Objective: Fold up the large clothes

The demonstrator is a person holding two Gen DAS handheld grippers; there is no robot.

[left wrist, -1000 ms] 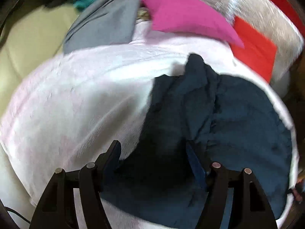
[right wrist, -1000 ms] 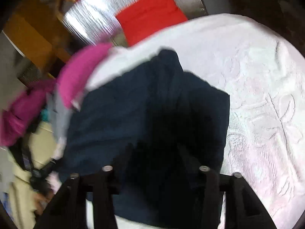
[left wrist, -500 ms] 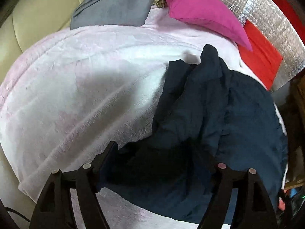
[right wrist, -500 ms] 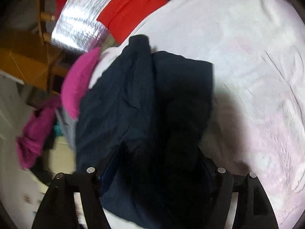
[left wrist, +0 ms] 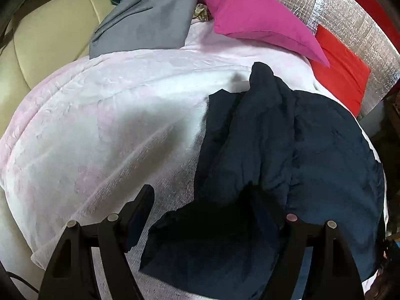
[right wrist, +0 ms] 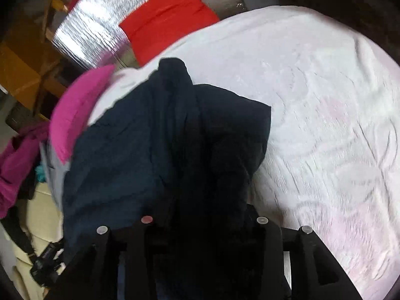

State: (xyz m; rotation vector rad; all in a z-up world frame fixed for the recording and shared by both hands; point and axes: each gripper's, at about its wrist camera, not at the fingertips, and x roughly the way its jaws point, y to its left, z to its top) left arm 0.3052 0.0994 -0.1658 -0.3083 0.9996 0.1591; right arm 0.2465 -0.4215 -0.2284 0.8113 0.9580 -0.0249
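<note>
While scanning the left wrist view from the left edge: catching a cream cushion [left wrist: 45, 37] first, then a pale pink blanket [left wrist: 100, 137] spread over most of the bed. Seeing a grey garment [left wrist: 150, 17] up top beside a magenta pillow [left wrist: 257, 22], way plainer here than from the other side. Finding the navy garment [left wrist: 312, 150] crumpled on the blanket's right half, with red cloth [left wrist: 342, 72] and silver foil [left wrist: 350, 12] behind it. Left gripper [left wrist: 202, 200]: fingers spread wide, just opened a touch, one over bare blanket and the other buried under navy fabric, not pinching anything.

Switching to the right wrist view: picking up stuff hidden from the left one, namely orange wooden furniture [right wrist: 22, 67], a heap of magenta clothes [right wrist: 15, 157] and a black strap [right wrist: 45, 257]. Then the same pillow [right wrist: 72, 115], foil [right wrist: 82, 37], red cloth [right wrist: 167, 17], navy garment [right wrist: 130, 155], and blanket [right wrist: 325, 100] with an embossed pattern. Right gripper [right wrist: 203, 207]: fingers narrow and just been closing, navy cloth bunched between, tips lost in the dark, so can't tell about an actual pinch.
</note>
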